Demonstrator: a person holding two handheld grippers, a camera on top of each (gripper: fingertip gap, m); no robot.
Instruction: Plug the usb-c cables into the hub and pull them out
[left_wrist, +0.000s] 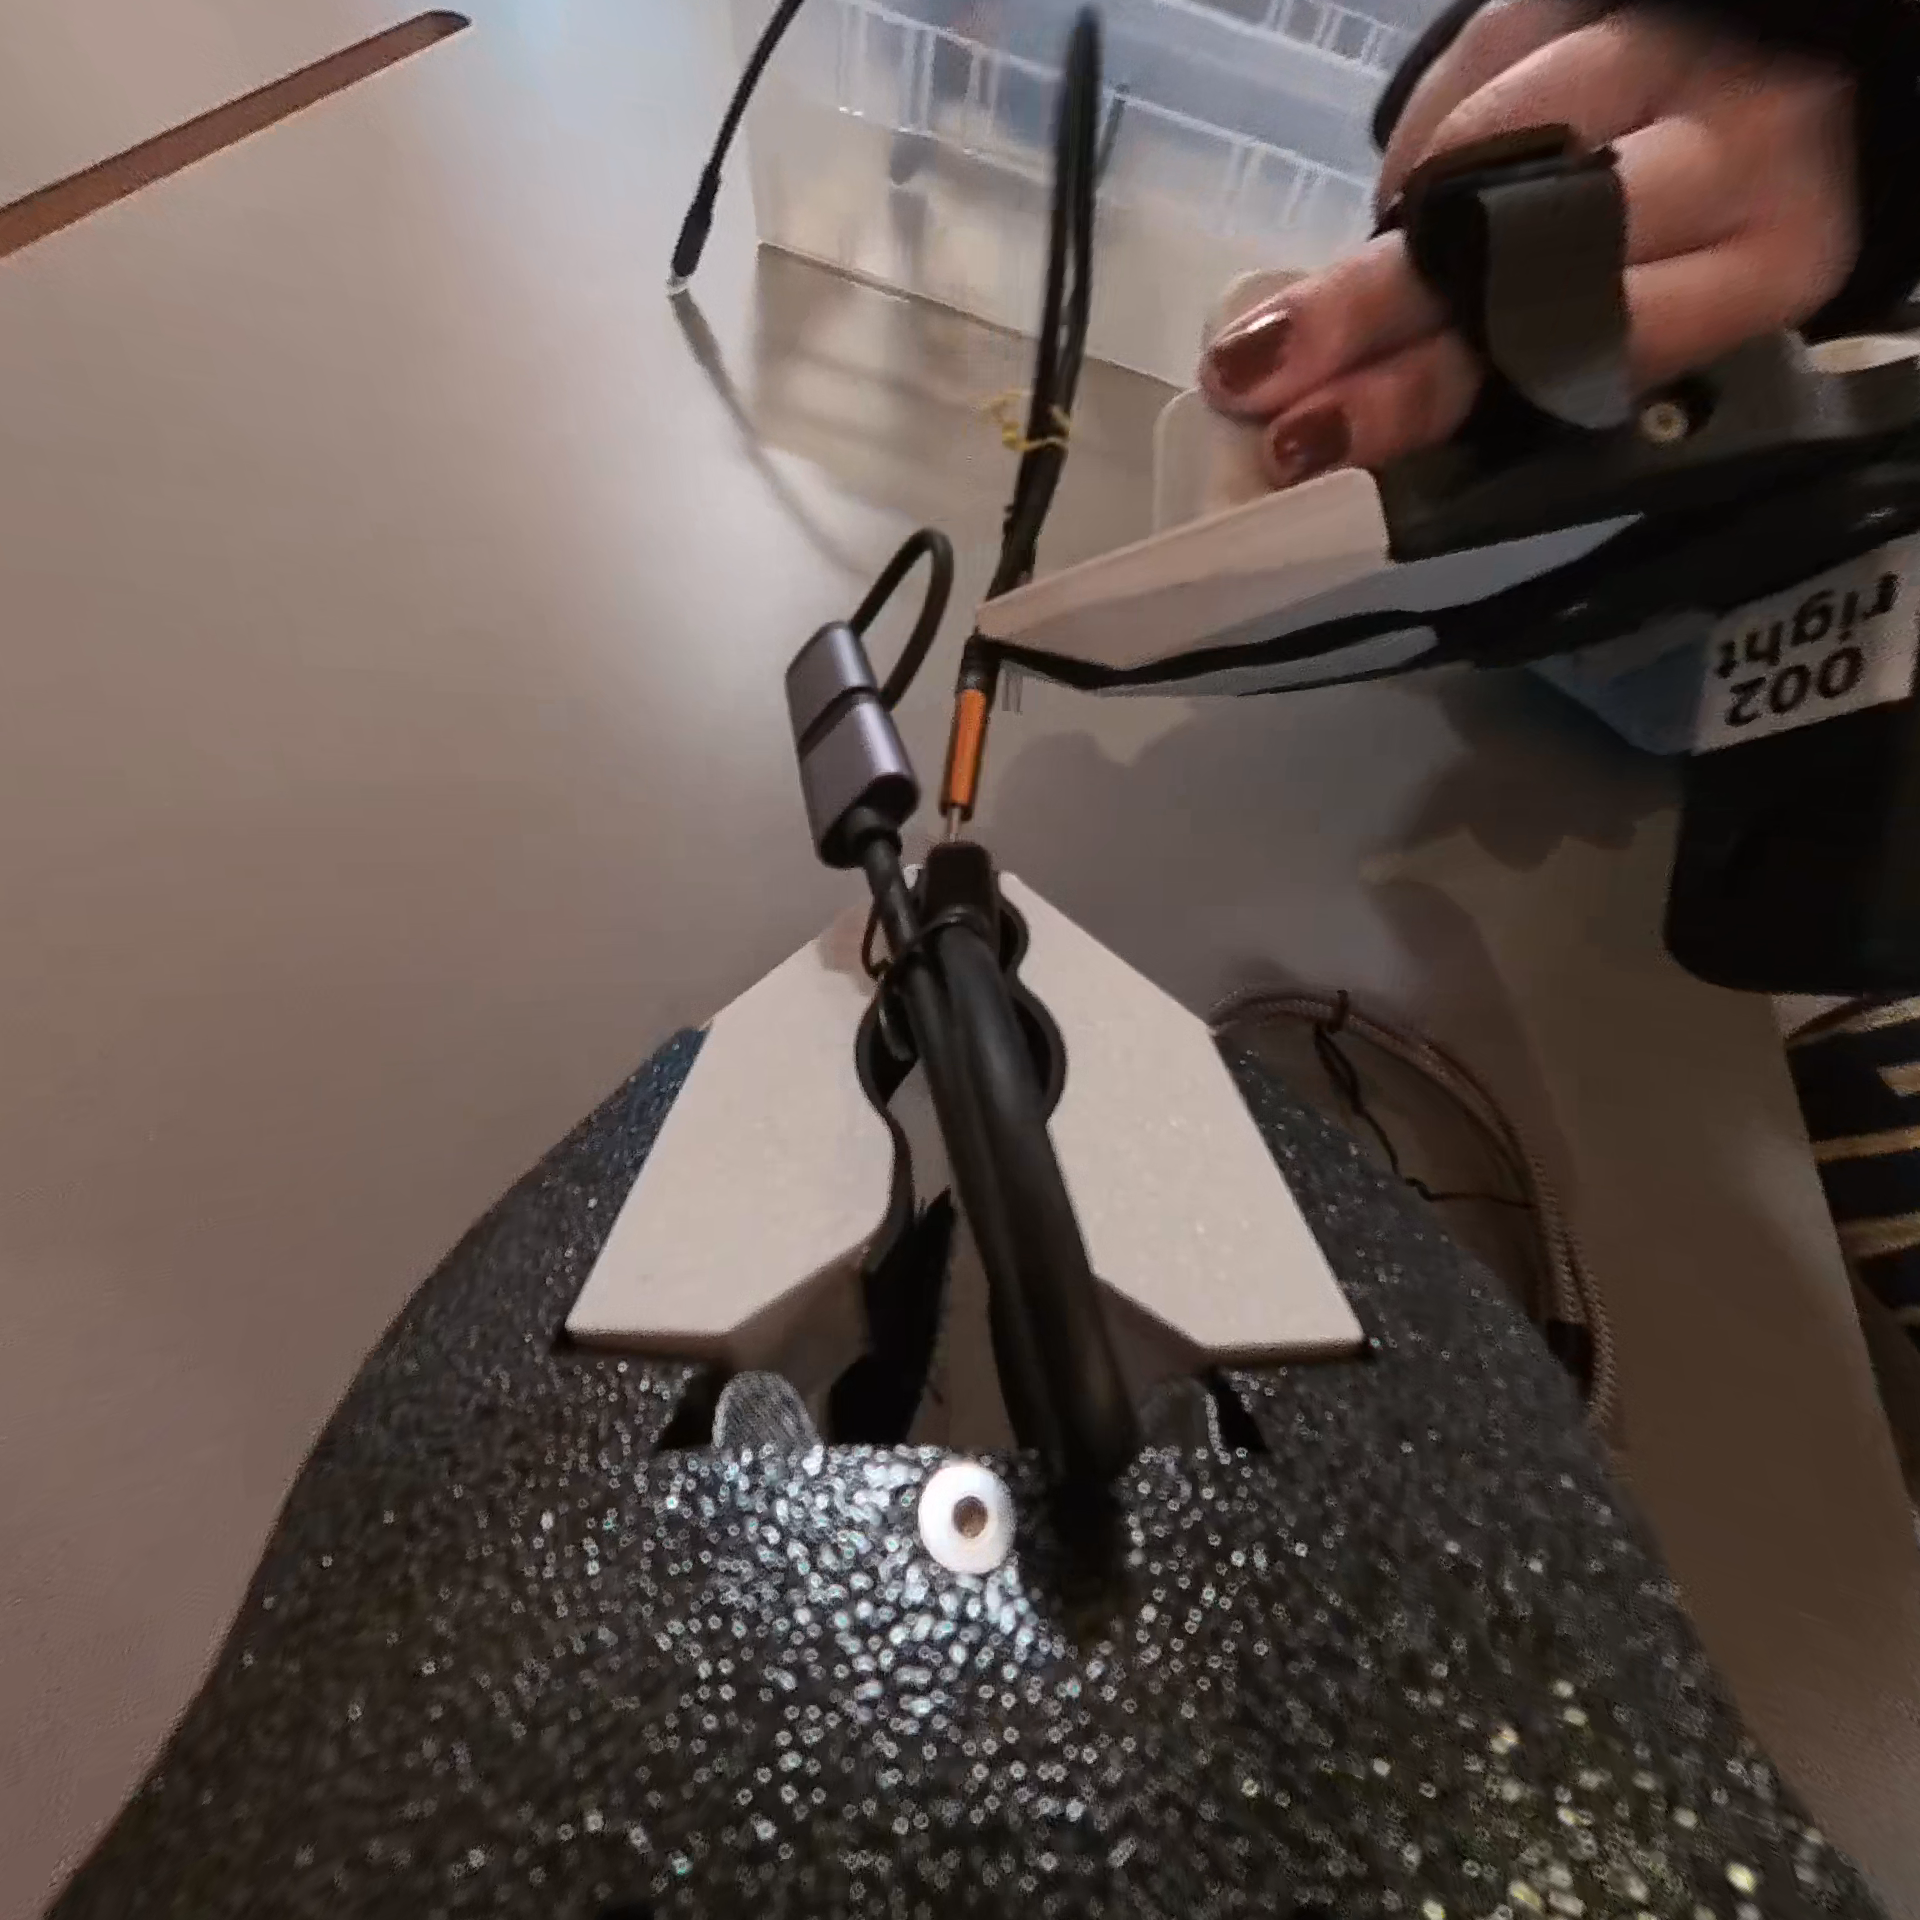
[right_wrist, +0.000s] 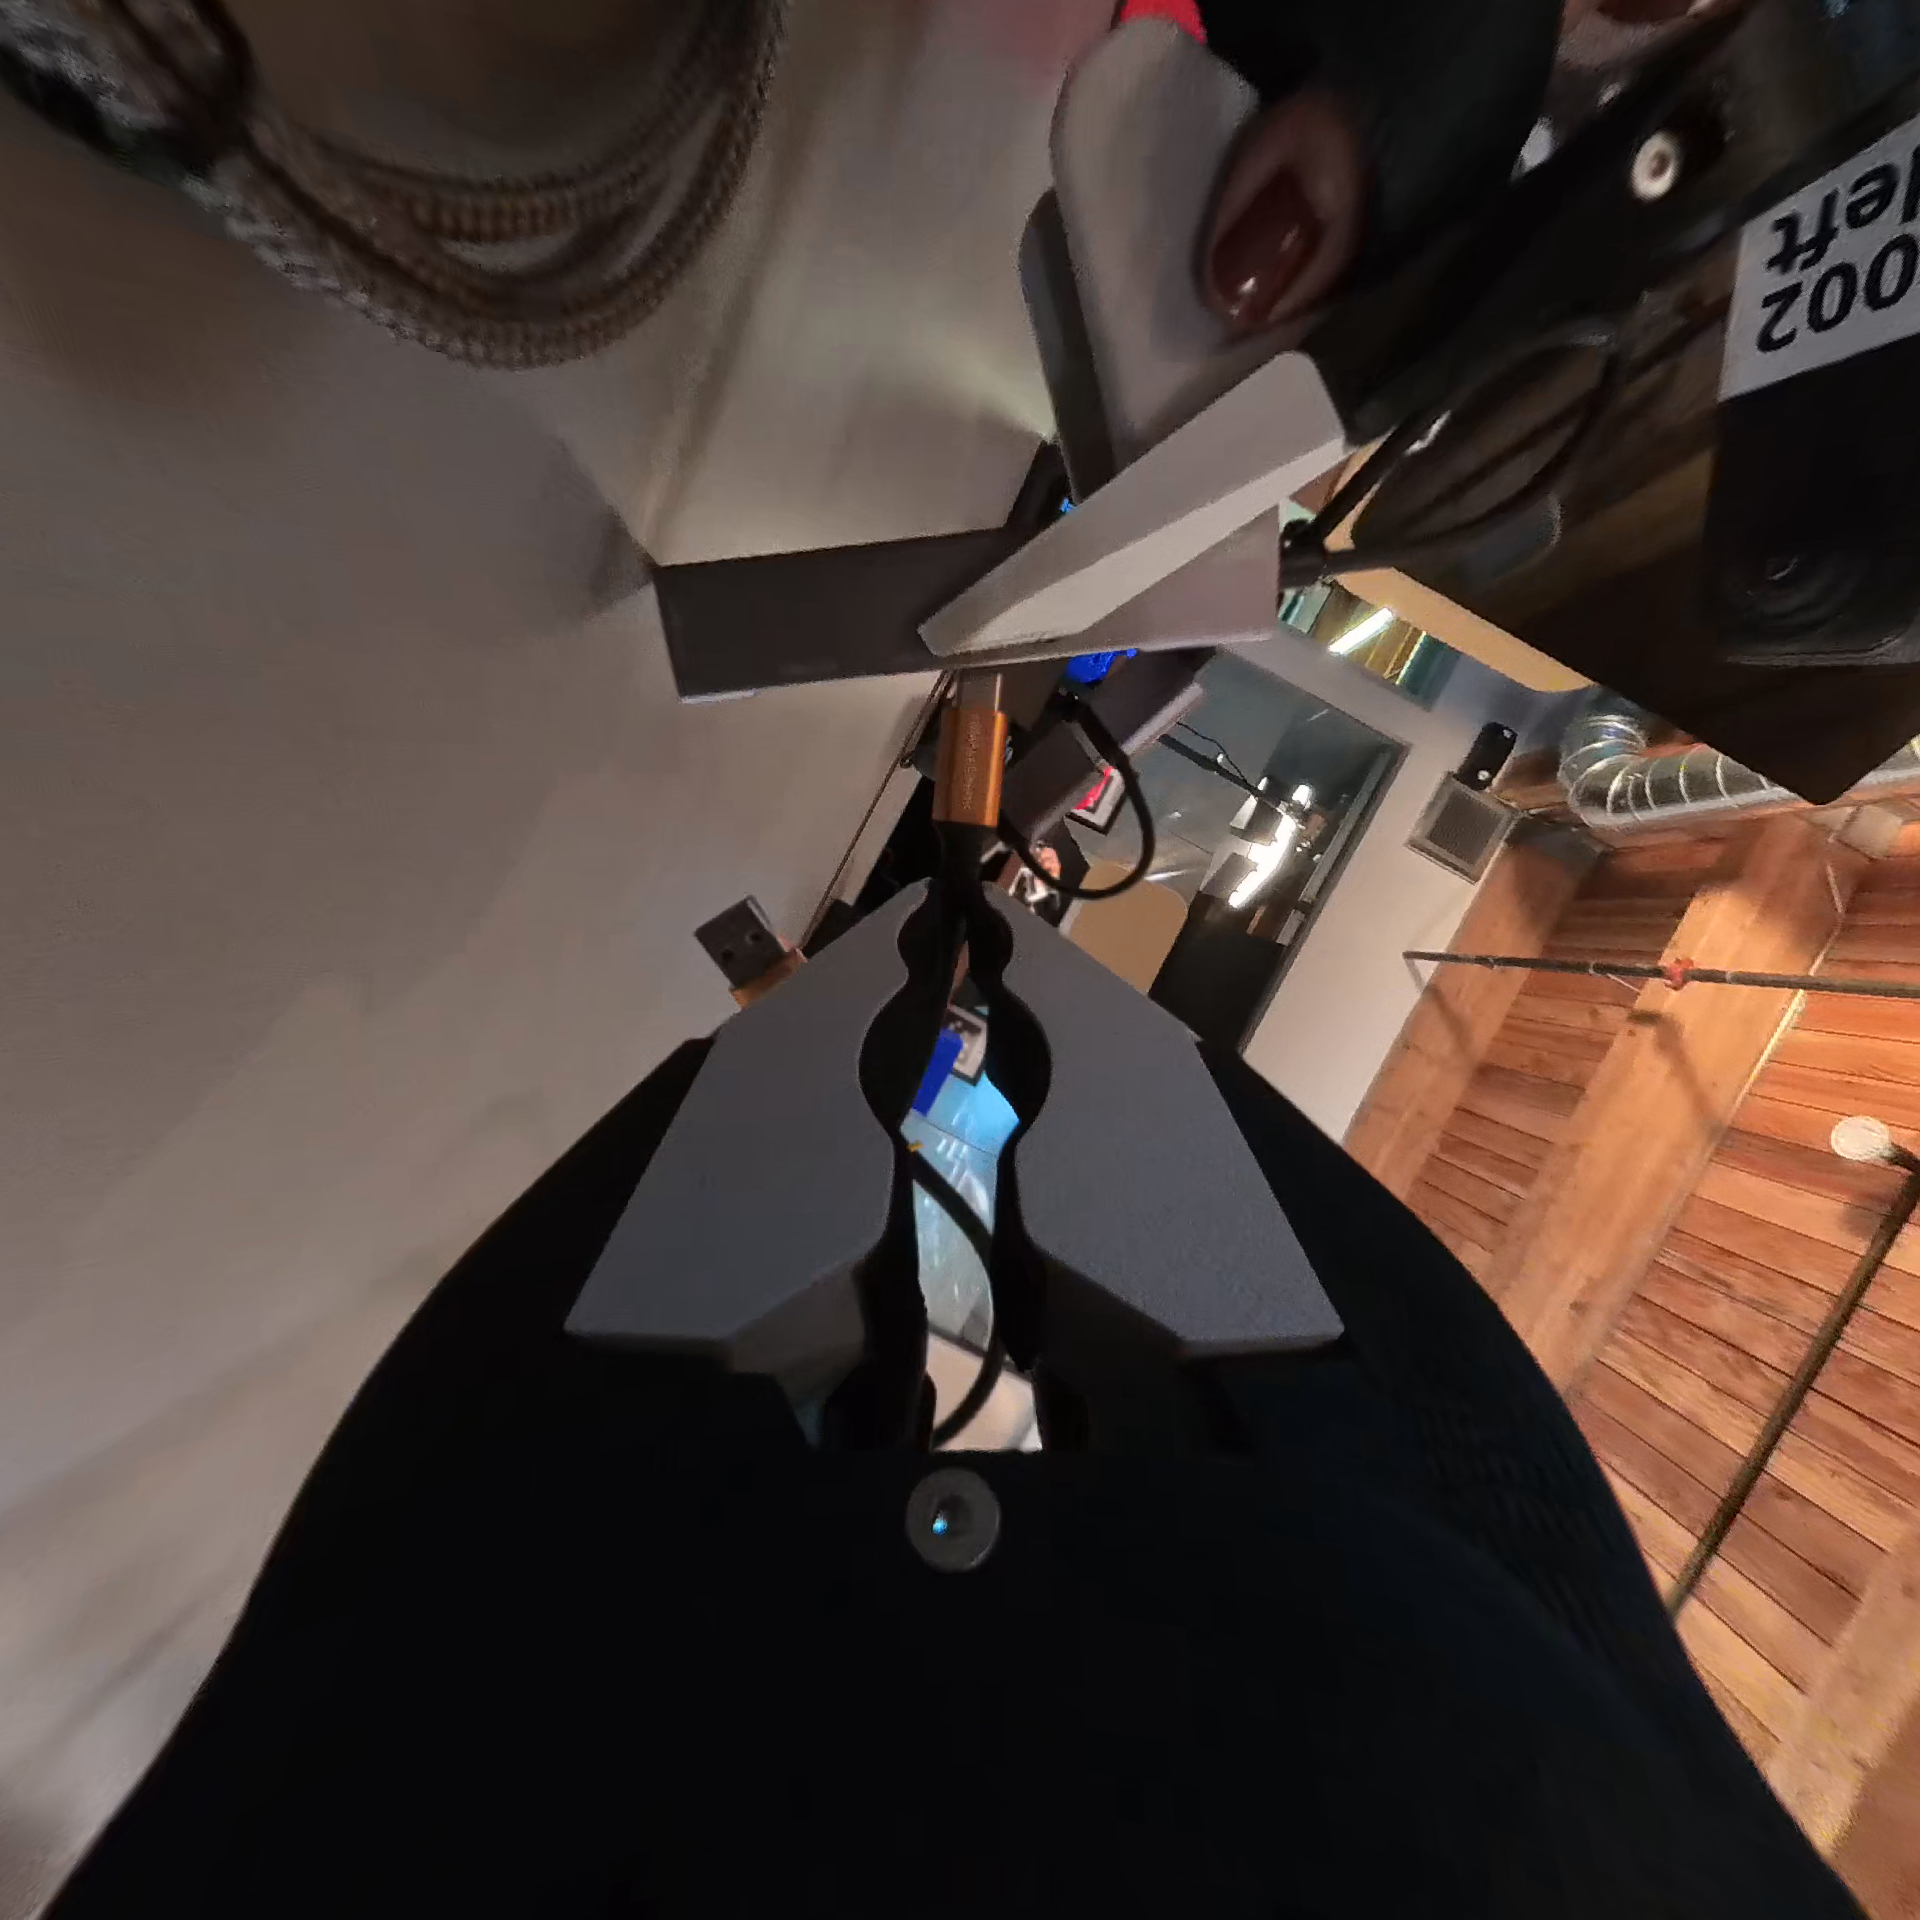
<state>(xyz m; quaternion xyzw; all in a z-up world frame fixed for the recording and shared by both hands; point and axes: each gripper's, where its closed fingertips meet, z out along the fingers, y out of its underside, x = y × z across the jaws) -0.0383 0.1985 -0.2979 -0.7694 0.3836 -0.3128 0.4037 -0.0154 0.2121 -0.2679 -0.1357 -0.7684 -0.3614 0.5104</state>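
Note:
In the left wrist view my left gripper (left_wrist: 935, 899) is shut on the dark hub (left_wrist: 958, 868), seen edge-on between the fingers. The hub's short cable loops to a grey connector (left_wrist: 847, 748) just ahead. My right gripper (left_wrist: 987, 623) comes in from the right, shut on the black cable just behind an orange usb-c plug (left_wrist: 964, 748). The plug's metal tip meets the hub's end; I cannot tell how deep it sits. In the right wrist view my right gripper (right_wrist: 956, 904) holds the orange plug (right_wrist: 971, 769) against the edge of the hub (right_wrist: 810, 623), which my left gripper (right_wrist: 935, 634) clamps.
A clear plastic box (left_wrist: 1039, 156) stands at the back of the light table (left_wrist: 364, 623). A loose black cable end (left_wrist: 691, 239) lies near it. A coiled braided cable (left_wrist: 1455, 1091) lies at the right, also in the right wrist view (right_wrist: 468, 239). A flat orange-backed connector (right_wrist: 743, 940) hangs beside my right fingers. Across from one pair of fingers to the other is roughly 5 cm.

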